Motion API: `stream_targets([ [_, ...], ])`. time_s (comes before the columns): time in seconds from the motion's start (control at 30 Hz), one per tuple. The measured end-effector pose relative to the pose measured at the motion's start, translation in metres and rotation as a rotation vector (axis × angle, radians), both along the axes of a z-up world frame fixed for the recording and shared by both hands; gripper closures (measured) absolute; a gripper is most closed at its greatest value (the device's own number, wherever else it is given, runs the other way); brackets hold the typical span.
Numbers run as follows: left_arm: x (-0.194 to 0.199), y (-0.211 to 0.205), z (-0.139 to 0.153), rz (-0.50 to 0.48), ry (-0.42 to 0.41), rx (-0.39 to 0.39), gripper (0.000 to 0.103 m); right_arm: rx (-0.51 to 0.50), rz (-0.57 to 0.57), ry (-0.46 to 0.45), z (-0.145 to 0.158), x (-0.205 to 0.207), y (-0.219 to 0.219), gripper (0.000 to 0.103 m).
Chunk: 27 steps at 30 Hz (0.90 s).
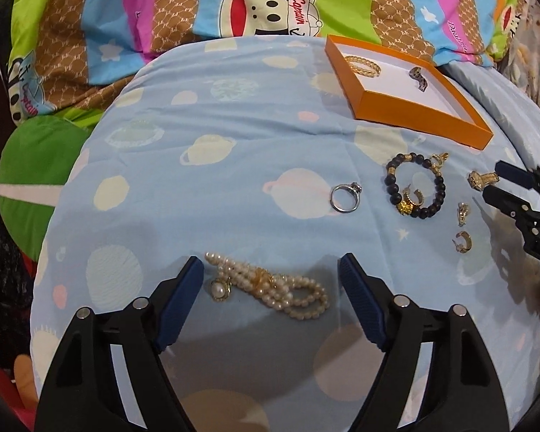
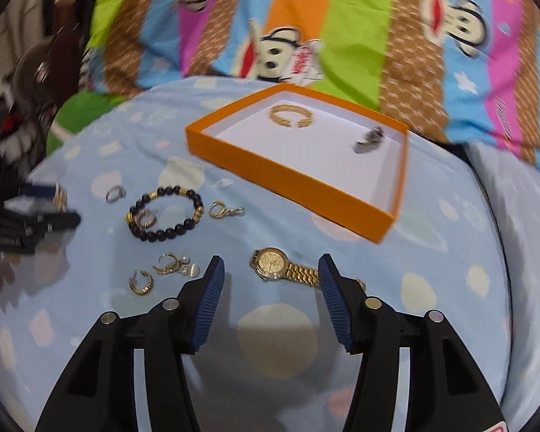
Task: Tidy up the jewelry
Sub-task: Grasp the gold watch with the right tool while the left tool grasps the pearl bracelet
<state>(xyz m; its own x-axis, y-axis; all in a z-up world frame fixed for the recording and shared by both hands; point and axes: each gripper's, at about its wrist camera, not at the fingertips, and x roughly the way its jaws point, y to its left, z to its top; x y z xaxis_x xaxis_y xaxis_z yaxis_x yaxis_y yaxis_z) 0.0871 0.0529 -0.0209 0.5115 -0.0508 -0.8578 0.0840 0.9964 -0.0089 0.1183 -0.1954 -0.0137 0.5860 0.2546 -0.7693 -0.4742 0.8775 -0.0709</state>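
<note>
Closing in on the gold watch (image 2: 270, 261): right gripper (image 2: 271, 288) has its jaws spread, watch band running toward the right pad (image 2: 333, 295), face lying between the tips. Judgement: centre over the case or the first band links, drop low, pinch across the narrow width so the bracelet doesn't swing out. Soft blue quilt (image 1: 234, 165) will give, so press lightly.

Left gripper (image 1: 270, 280) also spread wide, straddling the pearl bracelet (image 1: 270, 288) and a pearl earring (image 1: 220, 289); not gripping anything.

Orange box (image 2: 288, 180) sits beyond the watch, holds a gold woven bangle (image 2: 291, 115) and a small dark piece (image 2: 369, 140), well apart. Black bead bracelet (image 1: 414, 187), silver ring (image 1: 343, 198), loose gold earrings (image 1: 462, 228) lie outside it
</note>
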Motion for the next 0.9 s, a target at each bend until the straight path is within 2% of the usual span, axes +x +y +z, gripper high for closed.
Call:
stream_targets([
  [0.13,0.002,-0.001,0.0,-0.022,-0.011,0.012,0.033,-0.041,0.077,0.032,-0.008,0.012,0.002,0.049],
  [0.2,0.004,-0.001,0.0,-0.028,-0.015,0.013,0.034,-0.007,0.089,0.063,-0.009,0.016,-0.002,0.052],
  [0.27,0.005,-0.001,0.0,-0.033,-0.017,0.011,0.034,0.031,0.081,0.094,-0.009,0.015,-0.004,0.072],
  [0.33,0.006,-0.001,0.0,-0.033,-0.017,0.008,0.034,0.038,0.055,0.1,-0.009,0.009,-0.003,0.082],
  [0.63,-0.008,0.011,0.005,-0.007,0.014,-0.074,0.034,0.136,-0.18,0.136,-0.009,-0.031,-0.007,0.081],
  [0.87,-0.014,0.012,0.005,0.032,0.003,-0.089,0.035,0.206,-0.261,0.113,-0.011,-0.038,-0.01,0.081],
  [0.9,-0.013,0.012,0.005,0.039,-0.001,-0.092,0.038,0.214,-0.265,0.113,-0.011,-0.037,-0.011,0.081],
])
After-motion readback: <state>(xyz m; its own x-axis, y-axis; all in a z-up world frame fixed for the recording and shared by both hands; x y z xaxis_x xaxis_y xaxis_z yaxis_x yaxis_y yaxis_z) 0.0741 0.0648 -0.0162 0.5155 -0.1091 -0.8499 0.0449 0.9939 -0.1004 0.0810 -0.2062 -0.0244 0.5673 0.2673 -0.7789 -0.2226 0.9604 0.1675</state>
